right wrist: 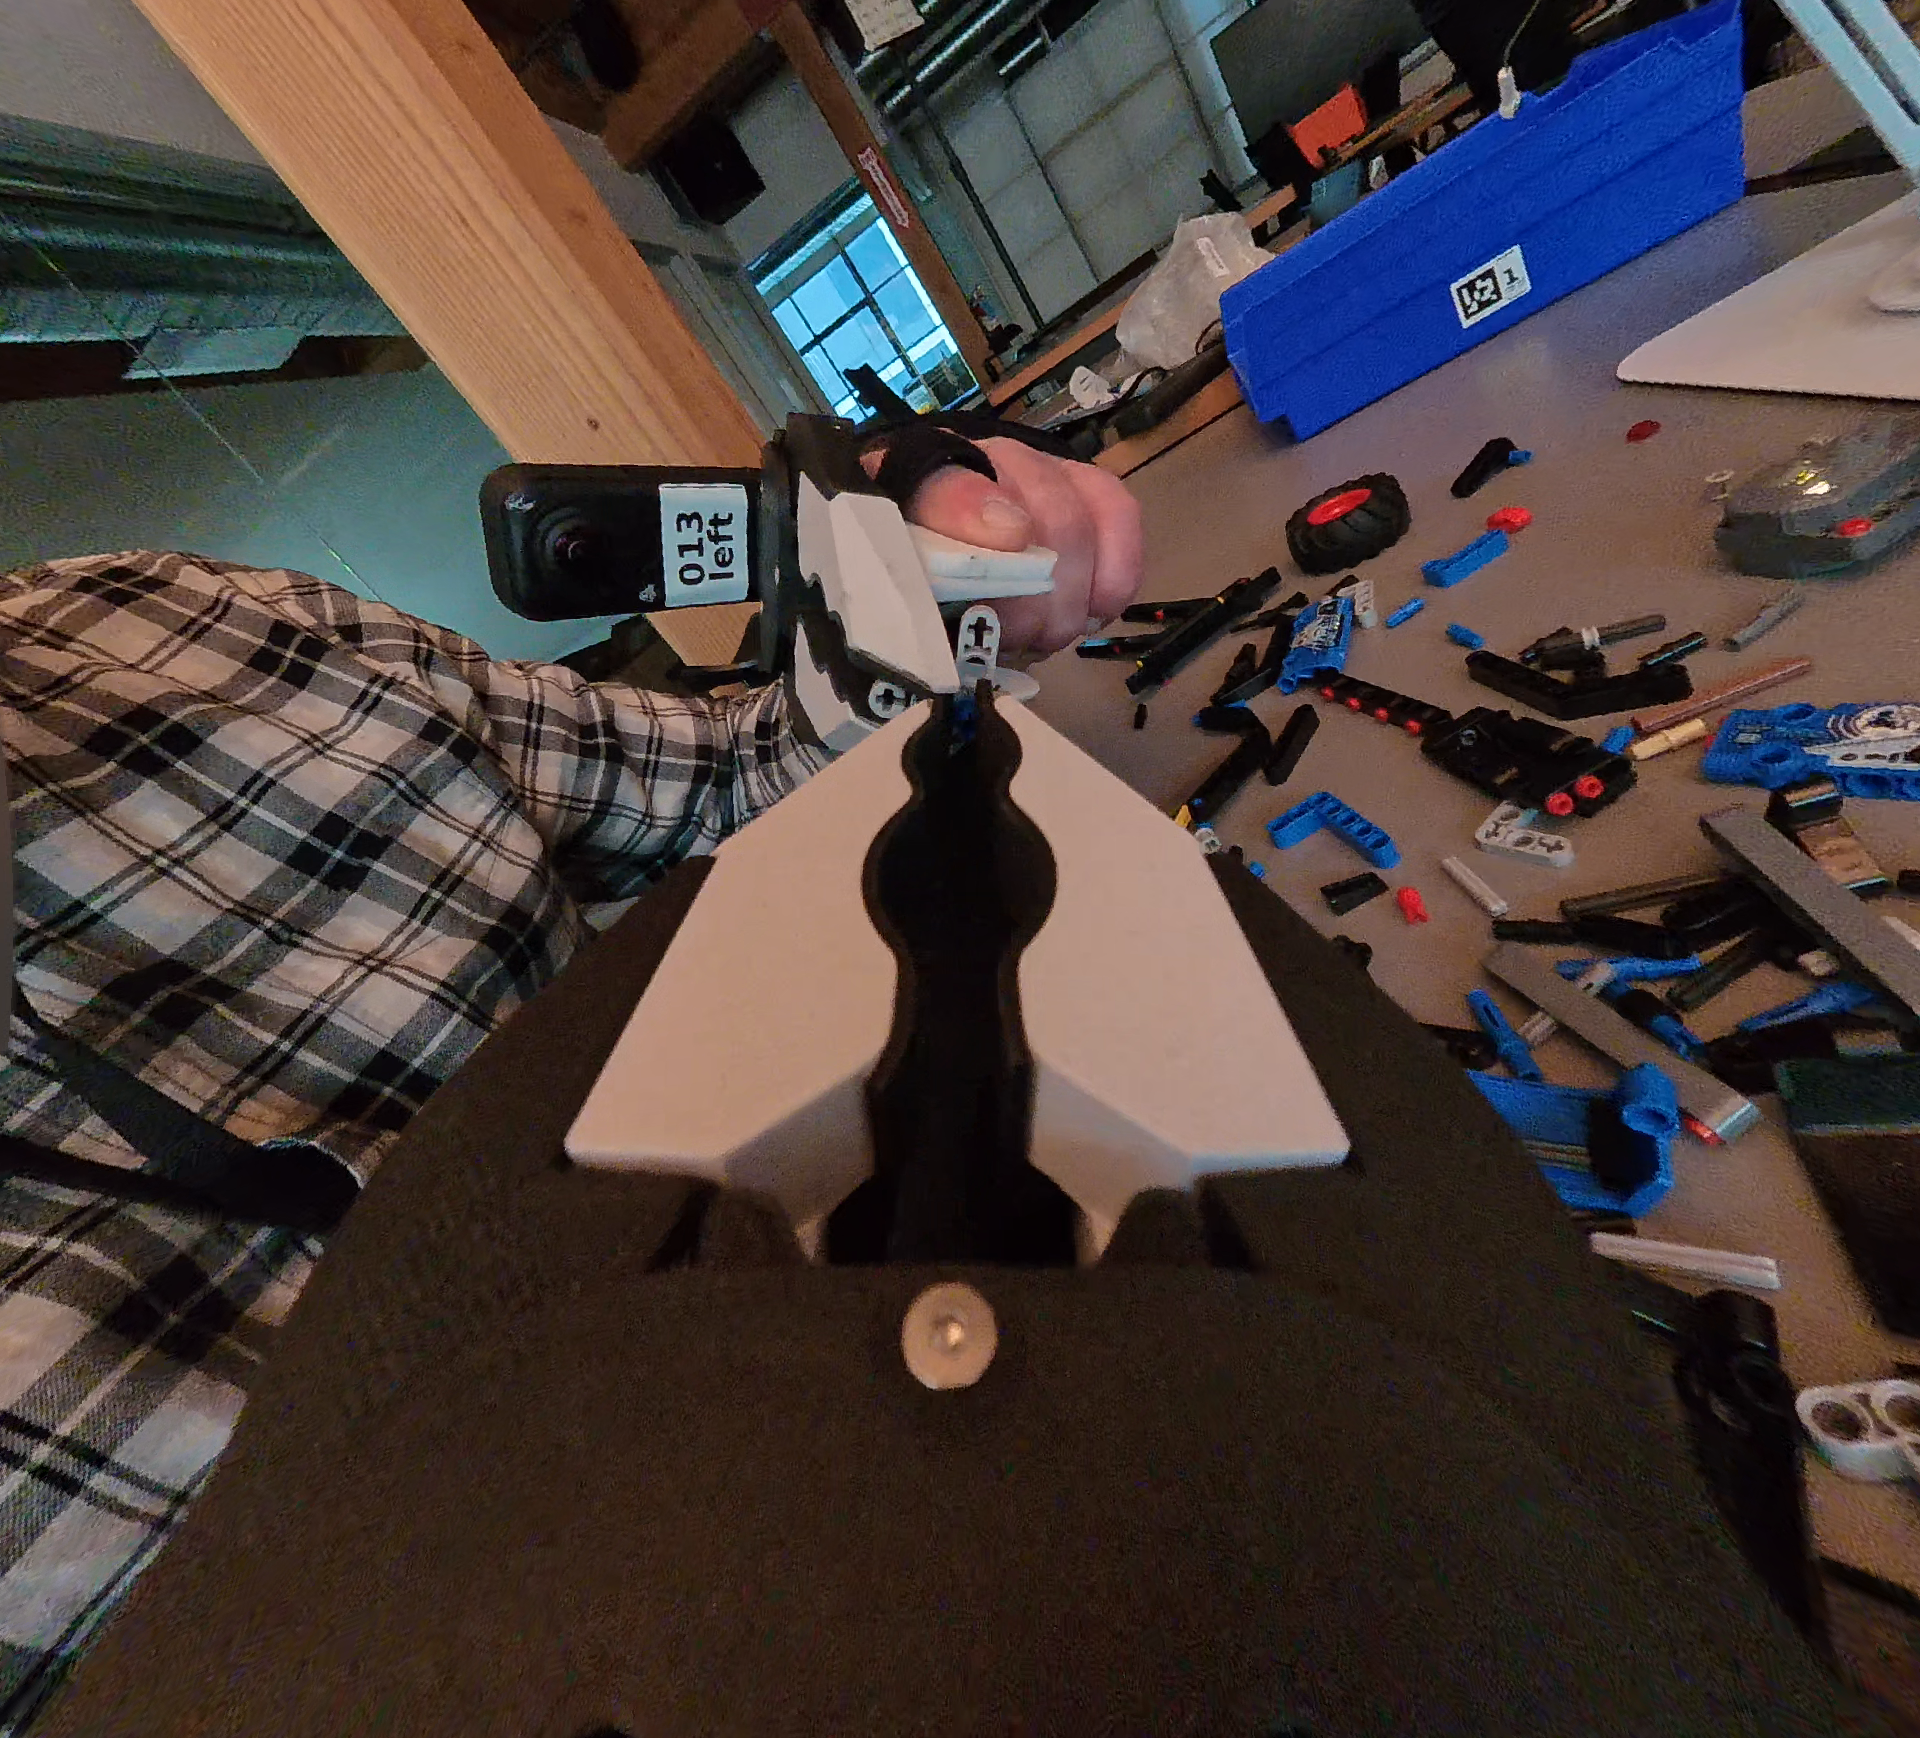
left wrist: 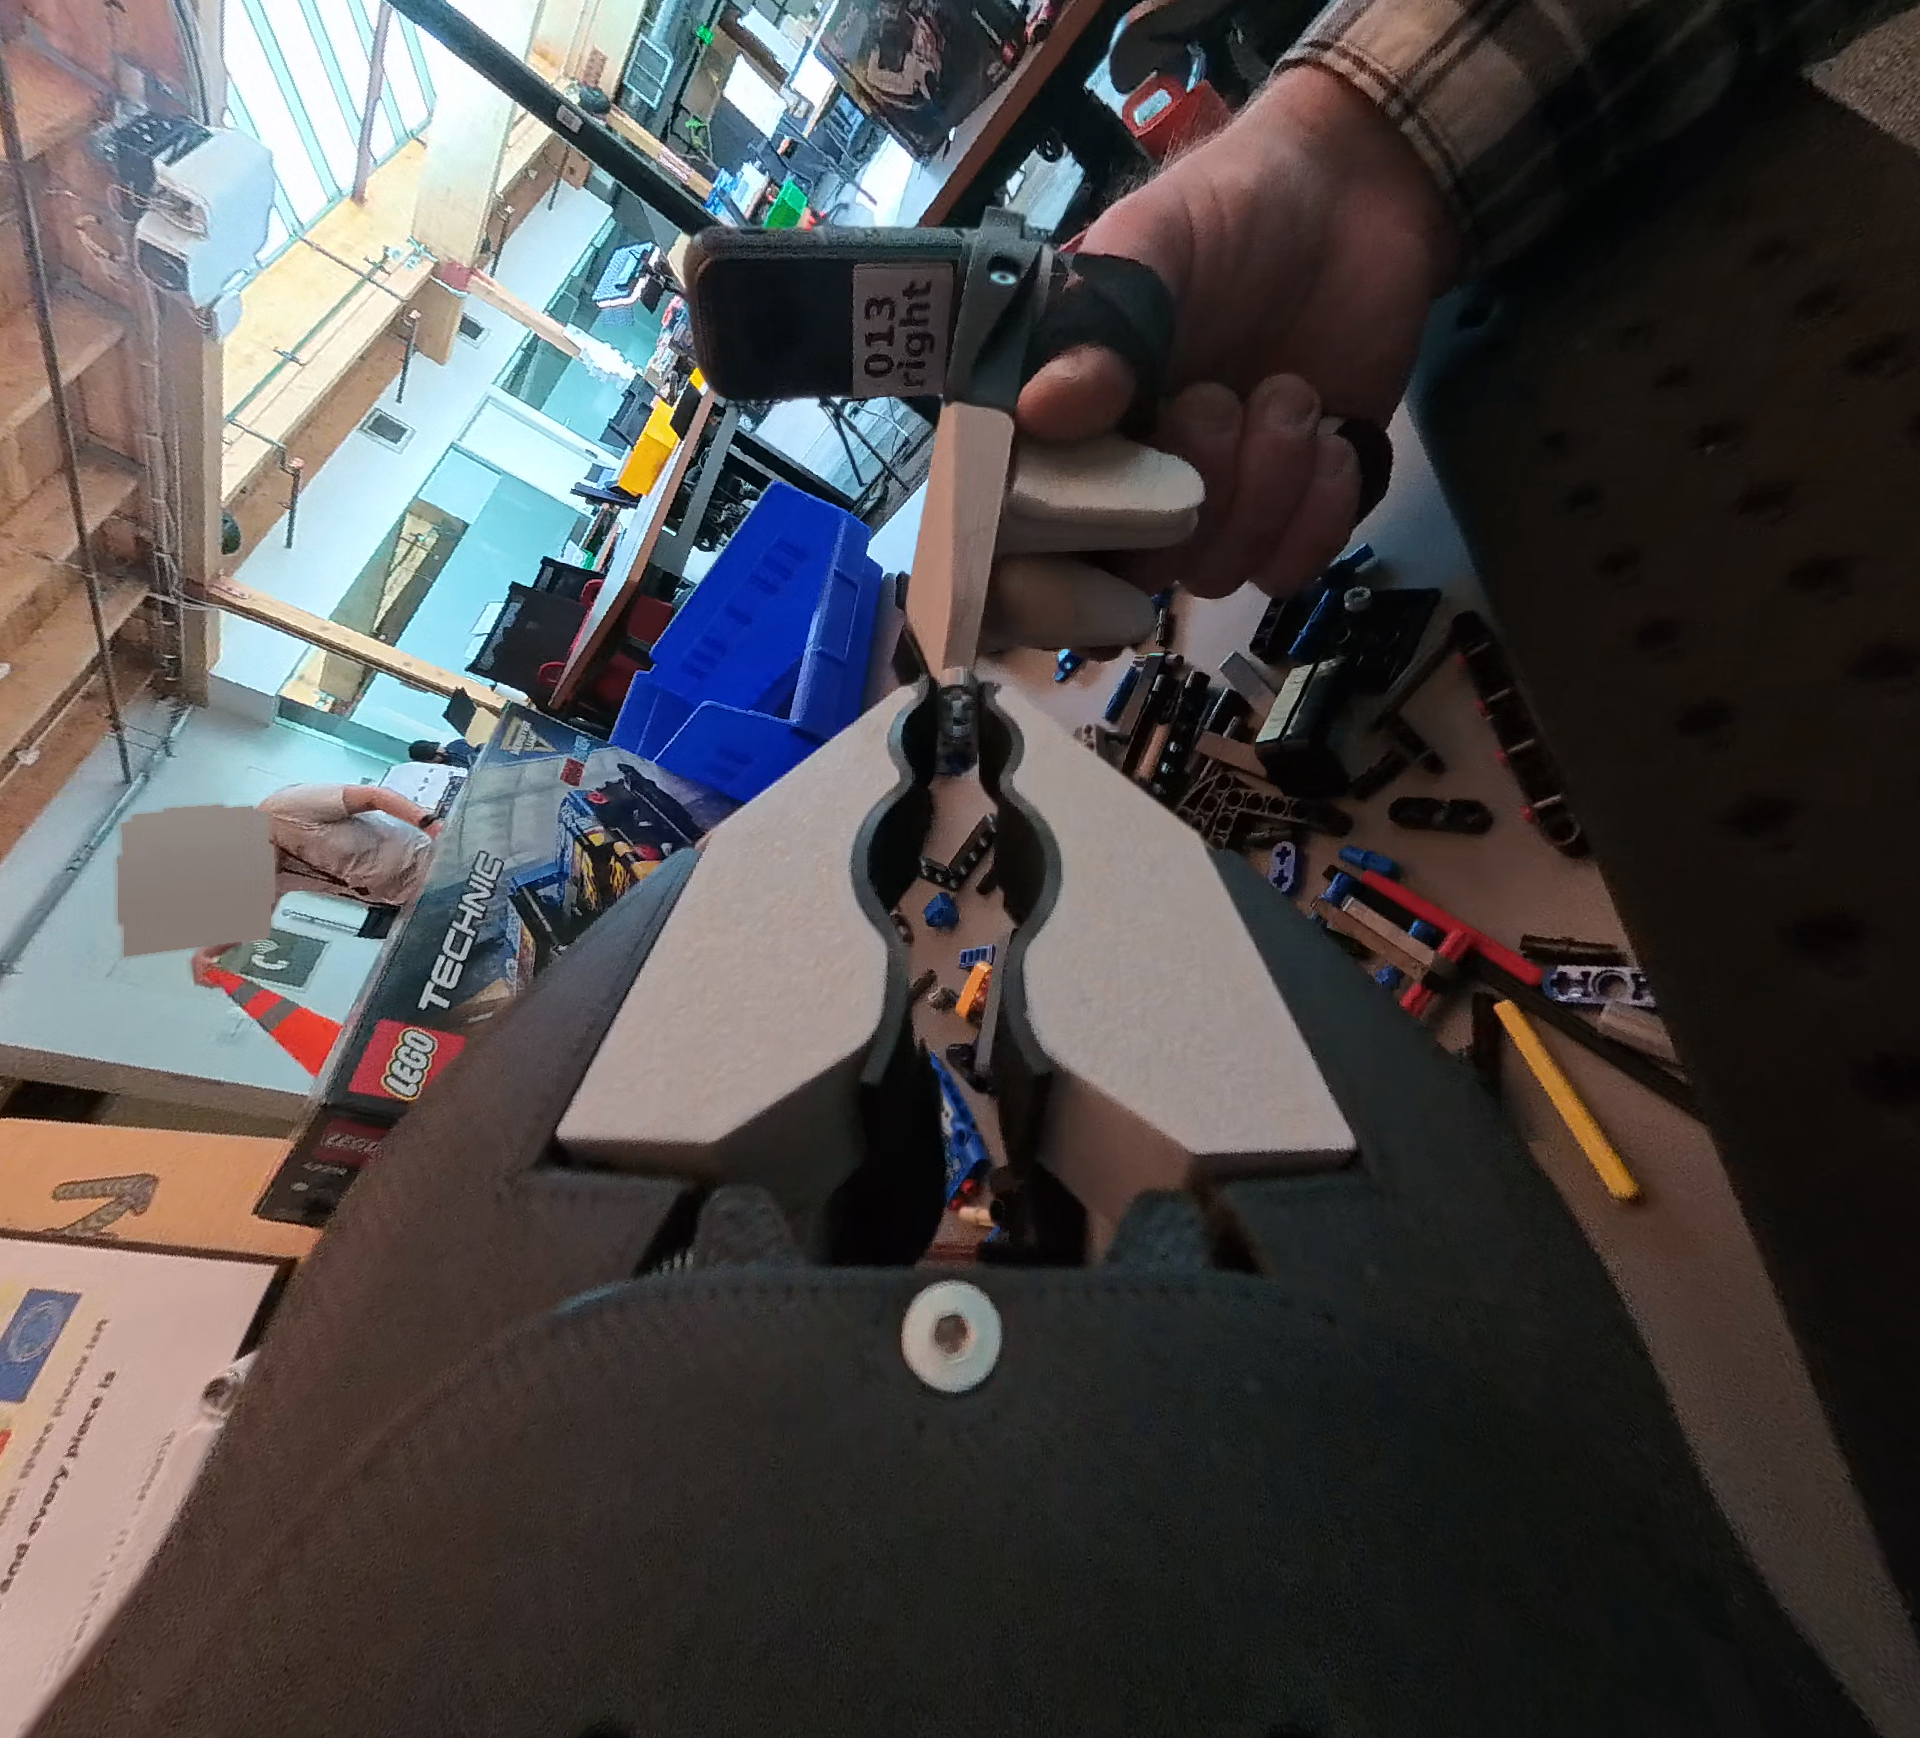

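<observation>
Left gripper (left wrist: 958, 706) tips pinch an indistinct small piece (left wrist: 956, 720).

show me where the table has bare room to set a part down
Bare grey table lies between the long blue plastic bin and the black toy wheel with a red hub. Another free strip runs beside the thin yellow plastic rod. The scattered black and blue plastic building pieces crowd the middle.

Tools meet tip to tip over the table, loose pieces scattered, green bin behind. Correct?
Not quite: the bin is blue, not green; the right wrist view shows it. The left tool and right tool do meet over the table, loose pieces scattered.
</observation>
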